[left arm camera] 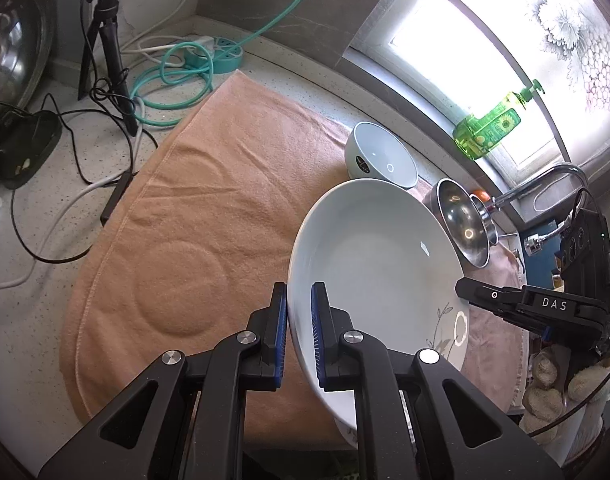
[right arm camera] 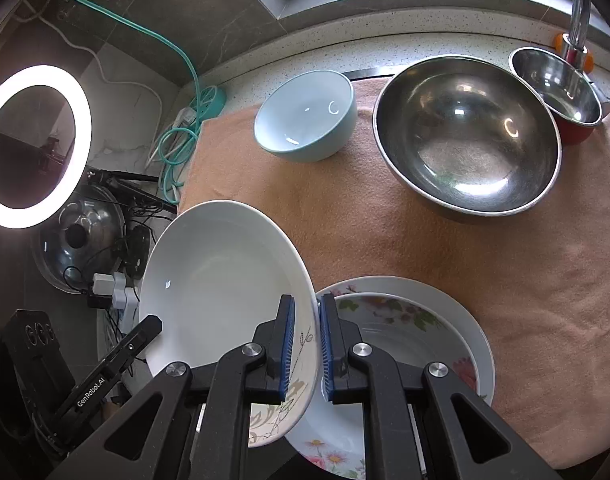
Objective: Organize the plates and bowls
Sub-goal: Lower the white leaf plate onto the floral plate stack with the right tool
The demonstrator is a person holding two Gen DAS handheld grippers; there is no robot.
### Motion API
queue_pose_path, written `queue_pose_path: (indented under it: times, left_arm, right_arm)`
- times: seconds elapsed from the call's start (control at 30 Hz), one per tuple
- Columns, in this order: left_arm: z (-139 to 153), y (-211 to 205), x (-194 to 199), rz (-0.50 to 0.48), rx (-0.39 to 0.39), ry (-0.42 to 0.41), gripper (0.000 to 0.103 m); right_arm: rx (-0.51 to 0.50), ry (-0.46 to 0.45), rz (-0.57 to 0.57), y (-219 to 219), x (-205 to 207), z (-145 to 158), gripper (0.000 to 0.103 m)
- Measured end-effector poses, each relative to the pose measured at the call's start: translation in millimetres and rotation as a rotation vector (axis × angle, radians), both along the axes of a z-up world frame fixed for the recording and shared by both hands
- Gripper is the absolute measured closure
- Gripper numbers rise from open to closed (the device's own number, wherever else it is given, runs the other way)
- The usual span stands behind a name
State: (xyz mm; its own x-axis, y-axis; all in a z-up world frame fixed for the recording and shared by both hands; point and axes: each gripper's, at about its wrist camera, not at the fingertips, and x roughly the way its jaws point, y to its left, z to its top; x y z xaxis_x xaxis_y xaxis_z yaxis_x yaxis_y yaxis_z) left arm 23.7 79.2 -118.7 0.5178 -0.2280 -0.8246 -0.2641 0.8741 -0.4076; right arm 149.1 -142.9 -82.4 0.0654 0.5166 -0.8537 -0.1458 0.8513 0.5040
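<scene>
A: Left to right, what's there?
B: At nine o'clock, the left tongs (left arm camera: 299,328) clamp the white plate's (right arm camera: 221,276) rim. The right tongs (right arm camera: 306,344) pinch its opposite rim, so it hangs tilted above the towel (right arm camera: 425,248).
A: And beyond?
B: Floral plates (right arm camera: 417,320) sit stacked at five o'clock. A blue bowl (right arm camera: 305,116) sits at twelve, a steel bowl (right arm camera: 469,132) at two.
</scene>
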Motion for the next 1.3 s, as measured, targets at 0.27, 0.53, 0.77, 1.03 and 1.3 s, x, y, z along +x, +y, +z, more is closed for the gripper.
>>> queue_pose_path:
  times: [0.27,0.53,0.77,1.03,1.3]
  left_arm:
    - [-2.8,-17.5,-1.6,-0.044,0.009,0.011,0.094]
    - [-9.1,-36.7,1.0,-0.091,0.006,0.026,0.094]
    - [-15.3,-54.9,2.1,-0.129,0.004,0.040,0.094]
    - [-26.5,-71.3,-0.4,-0.163,0.003,0.072,0.094]
    - [-32.6,-82.4,-0.8,-0.184,0.009,0.091,0.094]
  right_arm:
    - [-0.007,0.018,-0.023,-17.2,-10.7,-6.3,0.091]
    - [0.003,0.047,-0.080,-44.5,-21.1,-19.3,0.091]
    - [0.002,0.059,-0.121,-65.0,-29.5,-26.7,0.091]
    - [-0.005,0.070,-0.146,-83.5,-35.1,-34.9,0.091]
    - [-0.008,0.086,-0.167,-93.5,-40.4,-44.7,0.091]
